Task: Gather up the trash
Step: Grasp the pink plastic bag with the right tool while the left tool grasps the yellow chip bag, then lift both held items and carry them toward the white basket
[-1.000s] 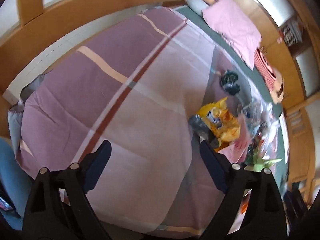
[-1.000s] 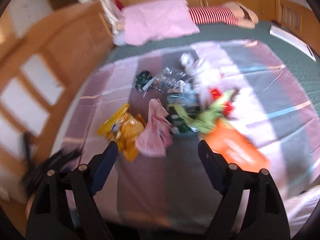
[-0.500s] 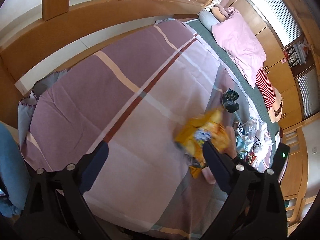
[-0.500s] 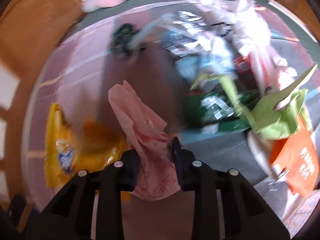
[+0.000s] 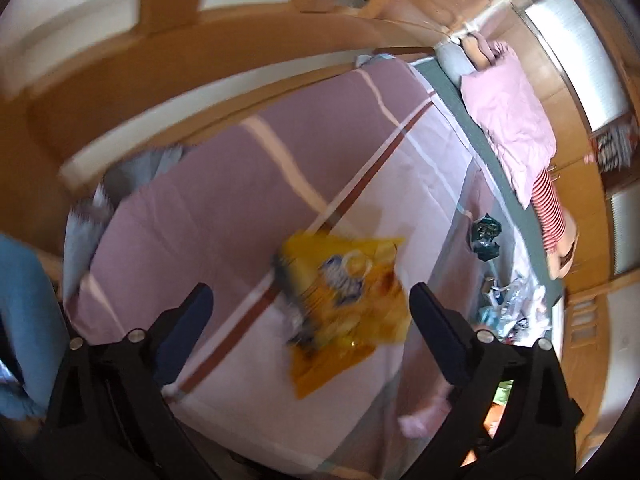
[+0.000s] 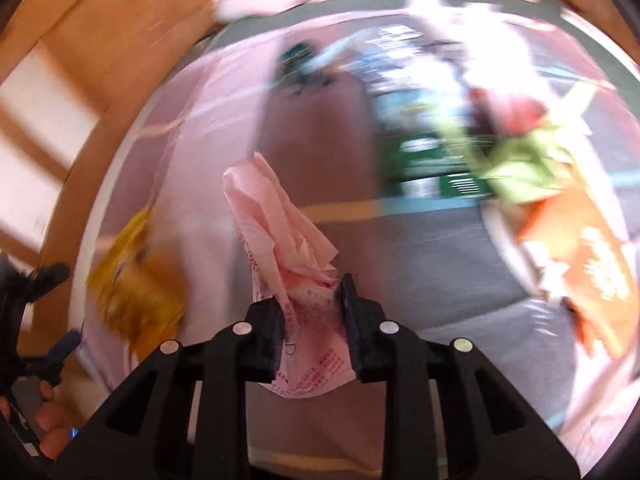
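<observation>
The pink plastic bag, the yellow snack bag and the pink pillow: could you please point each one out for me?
Pink plastic bag [image 6: 280,240]: right wrist view, on its crumpled upper part above the jaws.
Yellow snack bag [image 5: 348,288]: left wrist view, on its printed front.
Pink pillow [image 5: 512,120]: left wrist view, on its middle.

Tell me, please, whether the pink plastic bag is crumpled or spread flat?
Crumpled: the pink plastic bag bunches upward, pinched between the right gripper fingers.

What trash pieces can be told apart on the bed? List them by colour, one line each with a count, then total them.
Yellow snack bag: 1
Pink bag: 1
Dark green crumpled wrapper: 1
Green packet: 1
Light green bag: 1
Orange bag: 1
Total: 6
The clear and white plastic heap is too blurred to count.
</observation>
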A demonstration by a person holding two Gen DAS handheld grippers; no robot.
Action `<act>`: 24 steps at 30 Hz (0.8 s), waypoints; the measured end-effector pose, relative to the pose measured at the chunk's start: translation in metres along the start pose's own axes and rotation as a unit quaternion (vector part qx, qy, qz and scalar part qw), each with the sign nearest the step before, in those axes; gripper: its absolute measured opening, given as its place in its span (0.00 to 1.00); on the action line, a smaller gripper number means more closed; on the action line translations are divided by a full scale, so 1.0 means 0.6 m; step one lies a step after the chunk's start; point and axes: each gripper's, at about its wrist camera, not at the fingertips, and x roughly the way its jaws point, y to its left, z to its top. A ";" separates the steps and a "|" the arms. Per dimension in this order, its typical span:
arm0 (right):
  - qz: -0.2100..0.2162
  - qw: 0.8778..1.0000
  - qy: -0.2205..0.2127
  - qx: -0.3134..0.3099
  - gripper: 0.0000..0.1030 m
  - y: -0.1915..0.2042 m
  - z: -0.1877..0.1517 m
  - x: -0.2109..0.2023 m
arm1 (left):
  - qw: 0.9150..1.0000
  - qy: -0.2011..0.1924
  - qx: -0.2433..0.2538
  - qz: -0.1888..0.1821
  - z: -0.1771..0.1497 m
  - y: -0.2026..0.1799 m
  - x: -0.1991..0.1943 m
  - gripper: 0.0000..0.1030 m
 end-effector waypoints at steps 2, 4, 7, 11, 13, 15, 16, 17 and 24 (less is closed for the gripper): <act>-0.012 0.999 -0.014 0.042 0.26 -0.036 0.007 -0.011 | 0.999 0.008 0.051 -0.006 0.005 -0.031 0.023 0.96; -0.011 0.998 -0.015 0.061 0.26 -0.051 0.016 -0.004 | 0.994 0.043 0.099 -0.016 0.006 -0.064 0.063 0.96; -0.006 0.998 -0.001 0.056 0.26 -0.055 0.012 -0.002 | 0.985 0.087 0.150 0.000 -0.005 -0.098 0.117 0.96; 0.006 0.999 0.015 0.047 0.26 -0.032 0.009 0.022 | 0.973 0.064 0.198 0.100 -0.020 -0.114 0.129 0.96; 0.010 0.999 0.020 0.044 0.26 -0.021 0.011 0.034 | 0.972 0.055 0.192 0.120 -0.019 -0.107 0.122 0.96; 0.012 0.999 0.022 0.042 0.26 -0.016 0.010 0.036 | 0.975 0.033 0.185 0.115 -0.013 -0.102 0.106 0.96; 0.012 0.999 0.023 0.041 0.27 -0.016 0.010 0.035 | 0.975 0.025 0.187 0.120 -0.013 -0.100 0.102 0.96; 0.013 0.999 0.024 0.041 0.27 -0.016 0.008 0.034 | 0.972 0.015 0.192 0.134 -0.011 -0.100 0.097 0.96; 0.018 0.998 0.029 0.050 0.27 -0.015 0.014 0.044 | 0.956 -0.064 0.219 0.187 -0.030 -0.113 0.054 0.96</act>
